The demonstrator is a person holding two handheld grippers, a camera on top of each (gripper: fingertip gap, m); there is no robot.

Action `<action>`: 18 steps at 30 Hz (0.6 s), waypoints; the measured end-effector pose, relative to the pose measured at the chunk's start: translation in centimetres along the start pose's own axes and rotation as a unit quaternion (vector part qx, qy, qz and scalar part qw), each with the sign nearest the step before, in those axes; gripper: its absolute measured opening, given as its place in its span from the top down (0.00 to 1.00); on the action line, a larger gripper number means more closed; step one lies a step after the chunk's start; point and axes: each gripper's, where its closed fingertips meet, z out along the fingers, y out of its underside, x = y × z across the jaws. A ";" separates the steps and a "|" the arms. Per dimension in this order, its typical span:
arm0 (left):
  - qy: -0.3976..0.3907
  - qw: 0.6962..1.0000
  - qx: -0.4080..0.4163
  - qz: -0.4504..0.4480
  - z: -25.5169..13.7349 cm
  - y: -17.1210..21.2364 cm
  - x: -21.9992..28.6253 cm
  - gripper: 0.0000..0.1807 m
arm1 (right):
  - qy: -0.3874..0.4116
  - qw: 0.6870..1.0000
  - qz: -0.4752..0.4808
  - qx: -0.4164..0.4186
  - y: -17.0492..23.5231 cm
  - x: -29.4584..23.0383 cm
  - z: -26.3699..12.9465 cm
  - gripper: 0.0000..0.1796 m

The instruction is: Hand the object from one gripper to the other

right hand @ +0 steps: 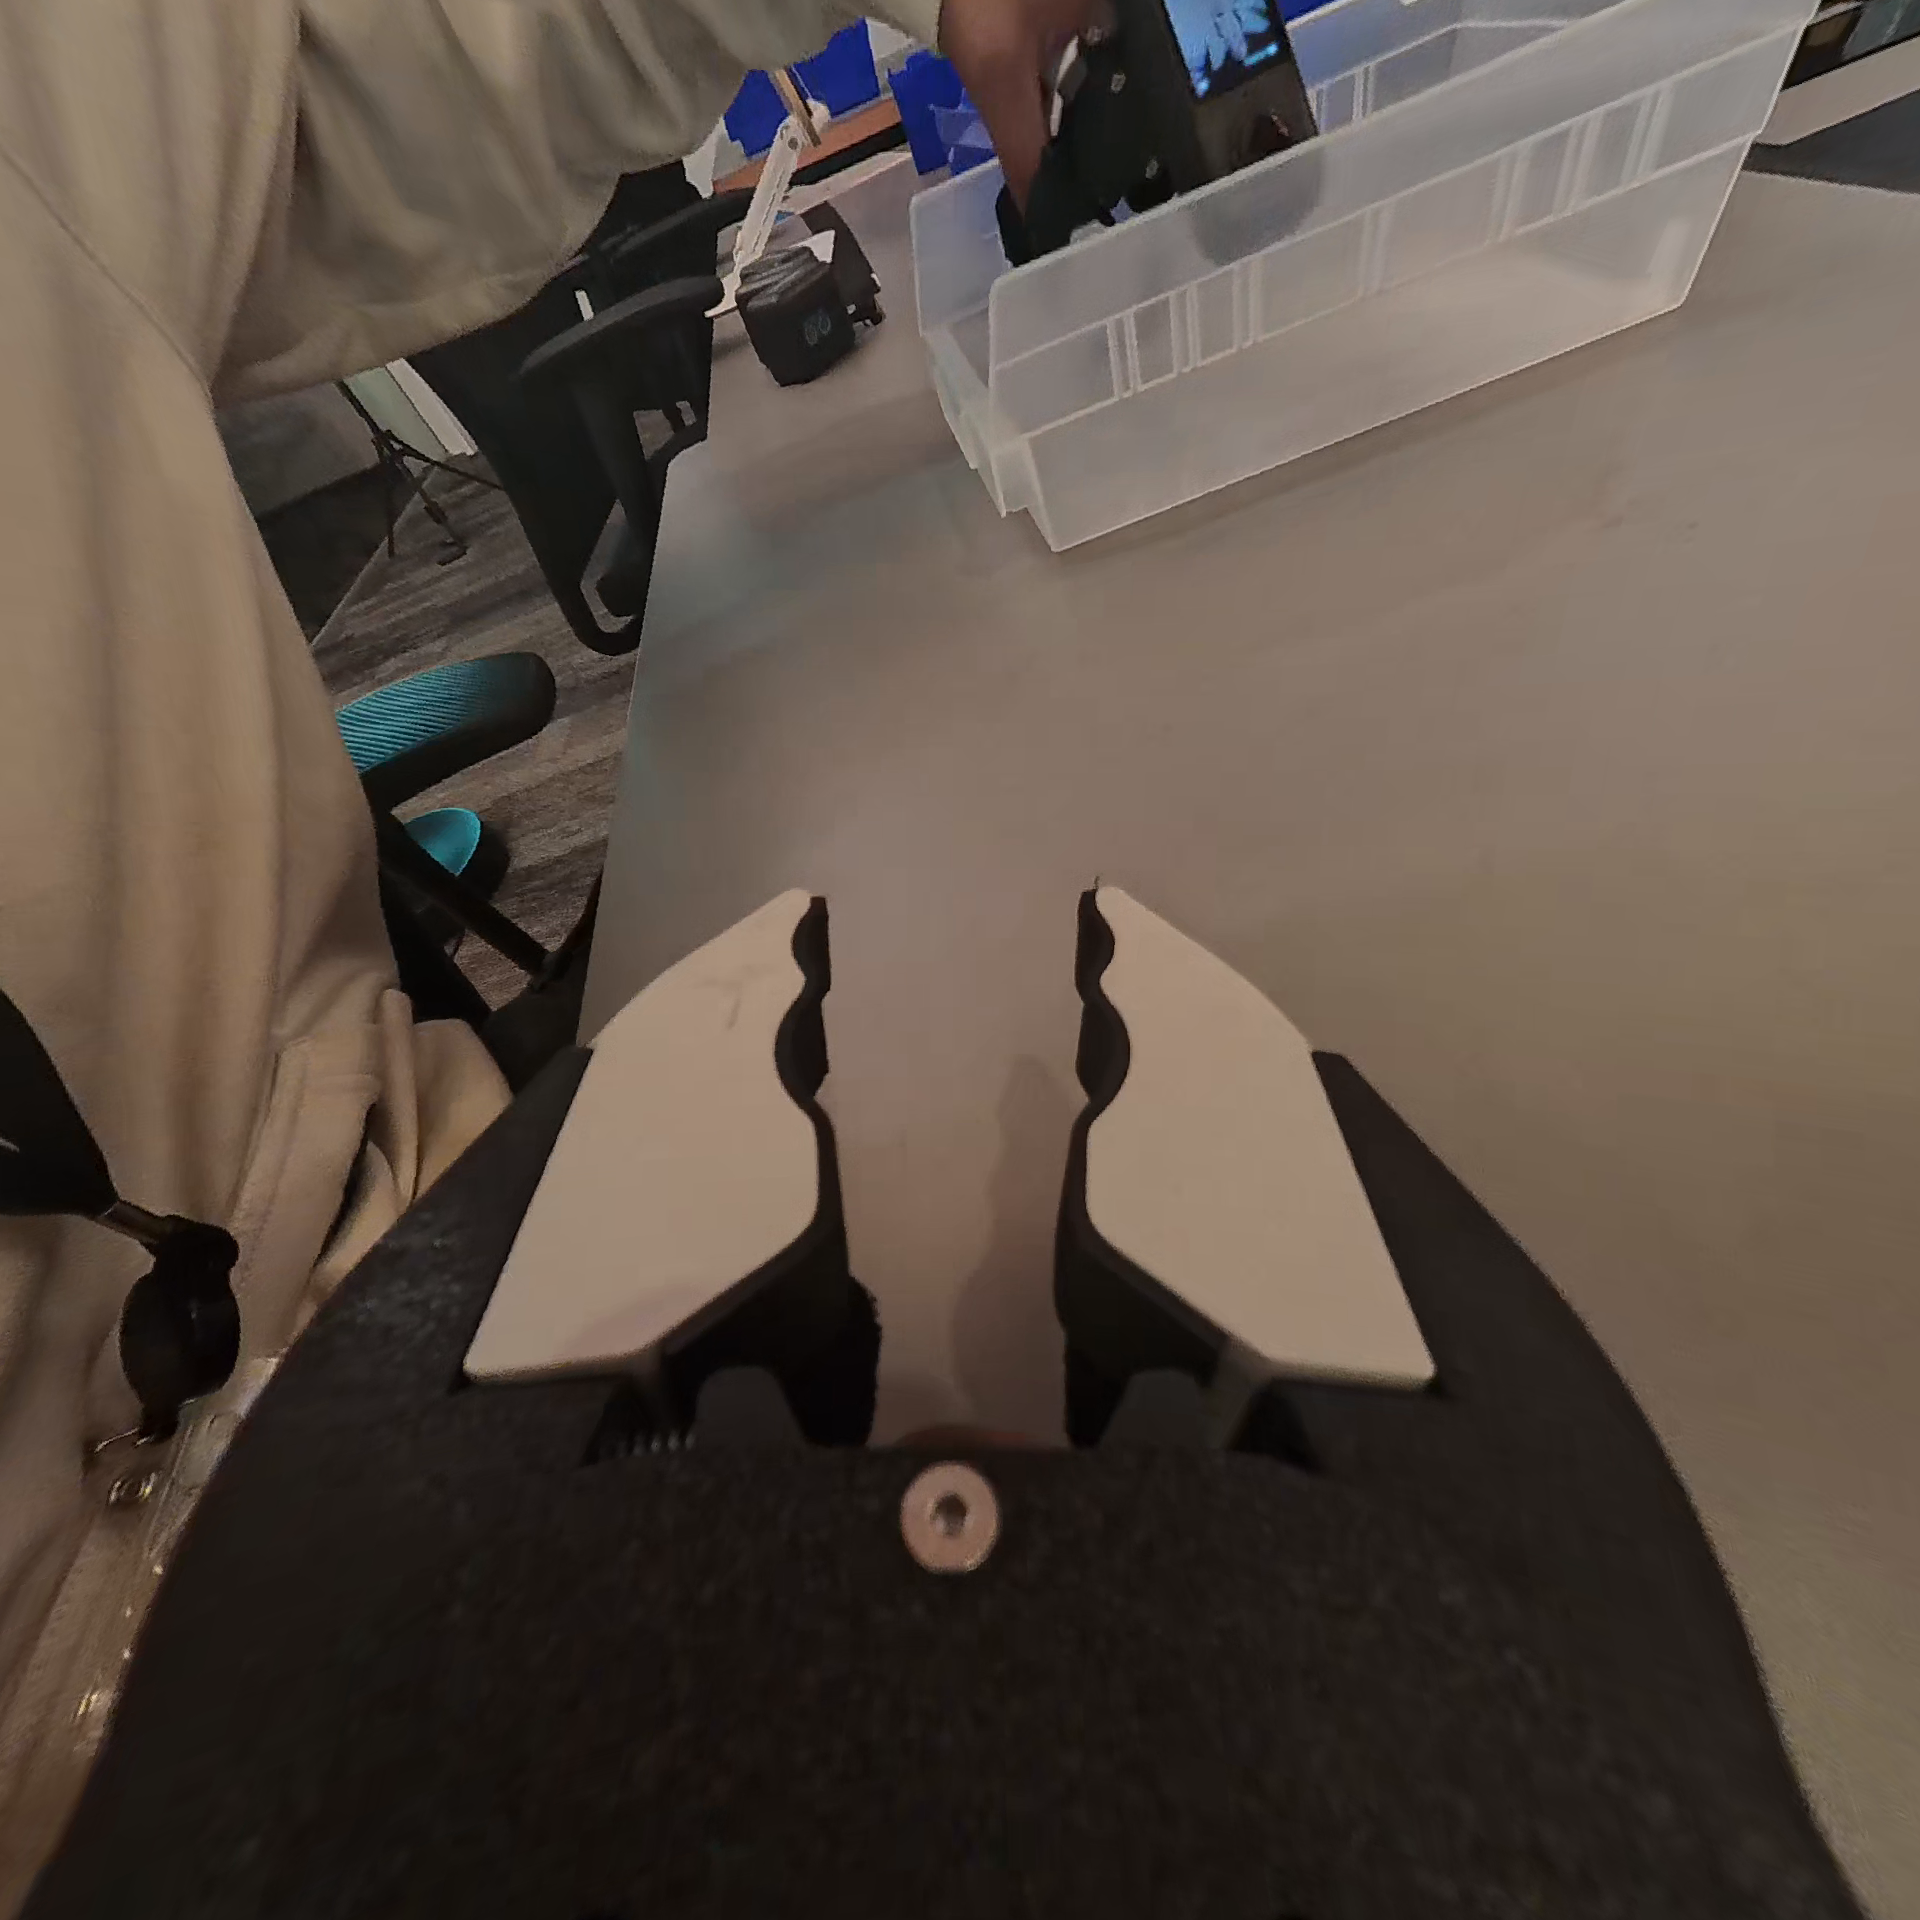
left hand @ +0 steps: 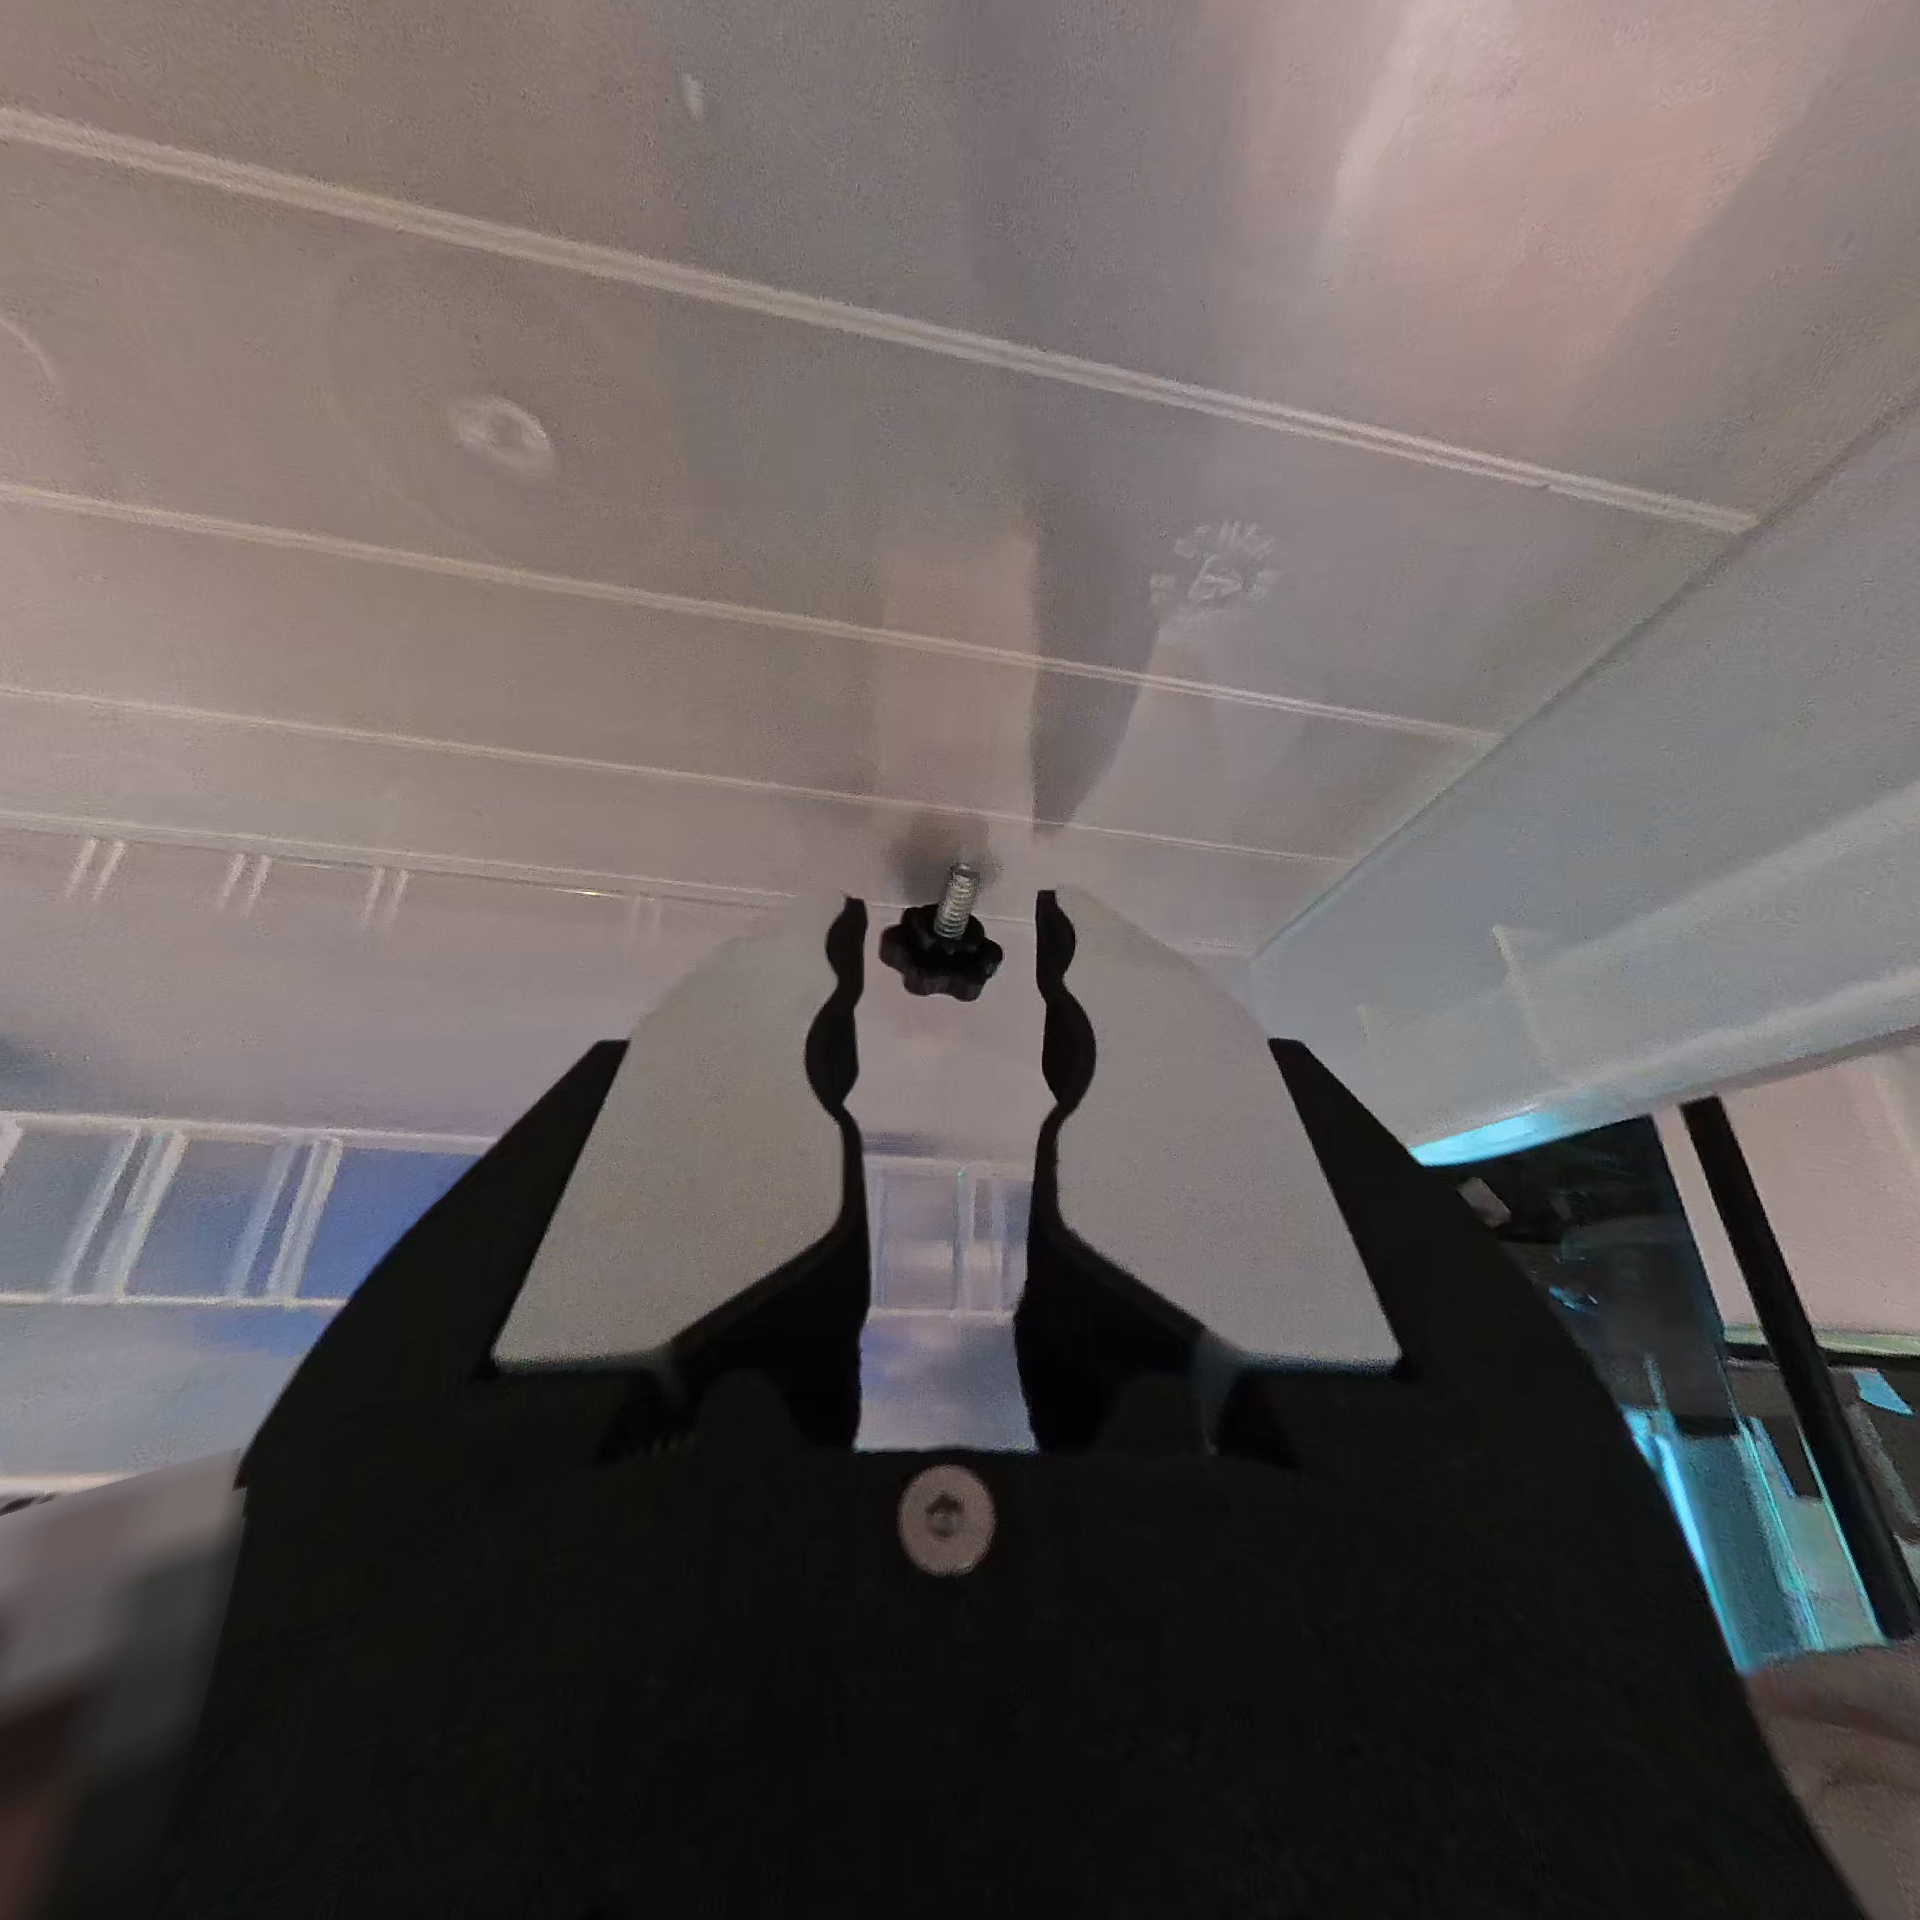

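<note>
Left gripper (left hand: 945,914) is down inside a translucent plastic bin (left hand: 727,520), jaws parted w/ a clear gap and holding nothing; fingers are white flat plates edged w/ wavy black rubber pads. The object, a small thumb screw (left hand: 940,940) w/ black lobed star-shaped knob and bright threaded metal shank, sits on the bin floor right betw. the fingertips, shank pointing away from the camera; can't tell if either pad touches it. Bin floor is frosted, ribbed w/ long raised lines, plus a round moulded stamp whose marks are too faint to make out. Right gripper (right hand: 954,904) hovers over the bare matte grey tabletop (right hand: 1351,831), near its left edge, jaws likewise parted and empty; same white plates, wavy black pads, grainy black body w/ a hex-socket bolt. In the right wrist view the bin (right hand: 1299,343) stands toward the far side of the tabletop, well apart from the right gripper, slotted walls, the left gripper (right hand: 1091,177) reaching into it, held by a hand (right hand: 1003,62). A beige fabric sleeve (right hand: 156,520) fills the left side; teal-and-black chair (right hand: 447,717) on the floor beyond the edge.
</note>
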 end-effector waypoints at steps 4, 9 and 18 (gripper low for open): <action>-0.004 0.999 -0.047 0.006 1.1 1.4 0.2 0.83 | -0.004 1.000 -0.005 -0.010 0.3 -0.2 0.0 0.75; -0.013 0.997 -0.071 0.010 1.6 2.0 0.2 0.86 | -0.004 1.000 -0.009 -0.012 0.3 -0.4 0.0 0.75; -0.083 0.989 0.105 -0.056 -3.2 0.2 -0.4 0.86 | 0.003 1.000 0.004 -0.018 0.6 -0.1 0.0 0.75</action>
